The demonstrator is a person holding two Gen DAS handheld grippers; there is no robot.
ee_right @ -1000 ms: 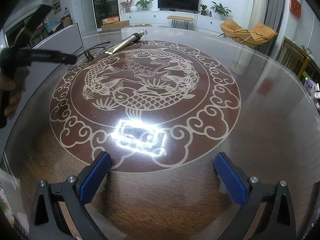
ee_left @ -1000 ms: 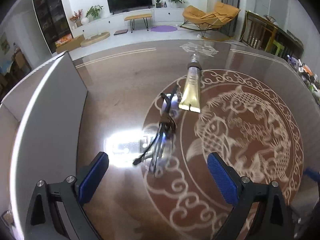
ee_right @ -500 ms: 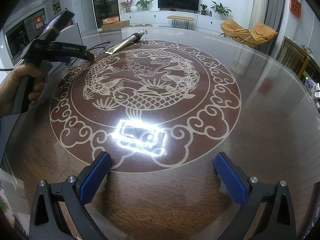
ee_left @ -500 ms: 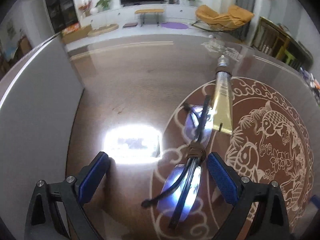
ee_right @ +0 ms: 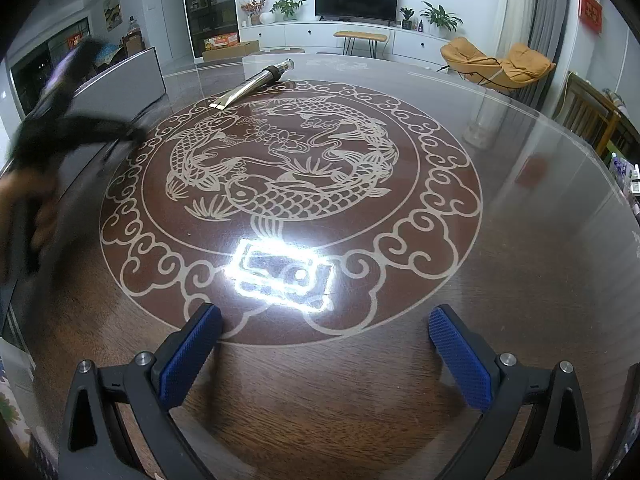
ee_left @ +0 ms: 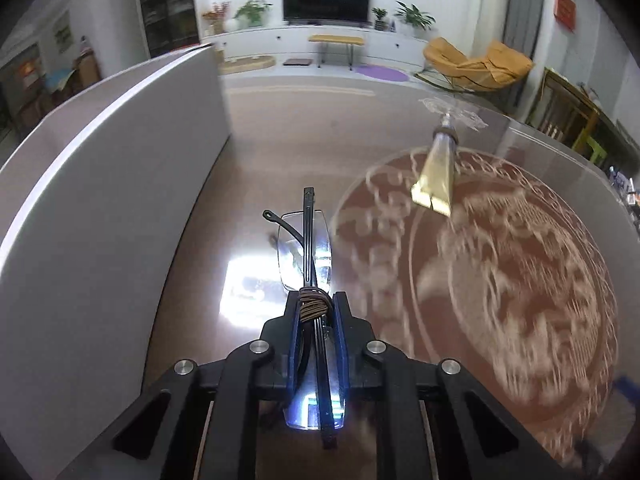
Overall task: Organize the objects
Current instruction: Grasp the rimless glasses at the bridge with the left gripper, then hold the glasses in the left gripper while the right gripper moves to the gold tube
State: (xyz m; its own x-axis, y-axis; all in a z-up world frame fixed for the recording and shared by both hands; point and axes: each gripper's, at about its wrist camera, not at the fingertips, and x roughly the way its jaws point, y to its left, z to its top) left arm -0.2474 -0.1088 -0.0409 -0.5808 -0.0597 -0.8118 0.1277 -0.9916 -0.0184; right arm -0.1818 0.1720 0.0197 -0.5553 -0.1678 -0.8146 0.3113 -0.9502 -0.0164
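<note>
Closed since a moment ago, the left gripper [ee_left: 316,312] now clamps folded glasses [ee_left: 306,246] at the cord-wrapped bridge; its jaws have just been closing and the background has shifted.

Left wrist view: glasses project forward from the pads, one lens ahead, one behind. White box [ee_left: 116,184] wall stands just left of the tongs; gold tube [ee_left: 436,176] lies ahead-right on the table [ee_left: 248,160], well apart.

Right wrist view: right gripper [ee_right: 320,344] gapes wide, empty, angled down over the fish medallion [ee_right: 288,168]. Tube [ee_right: 252,84] far ahead-left. Blurred left gripper [ee_right: 72,128] and hand [ee_right: 24,200] at far left. No legible writing.
</note>
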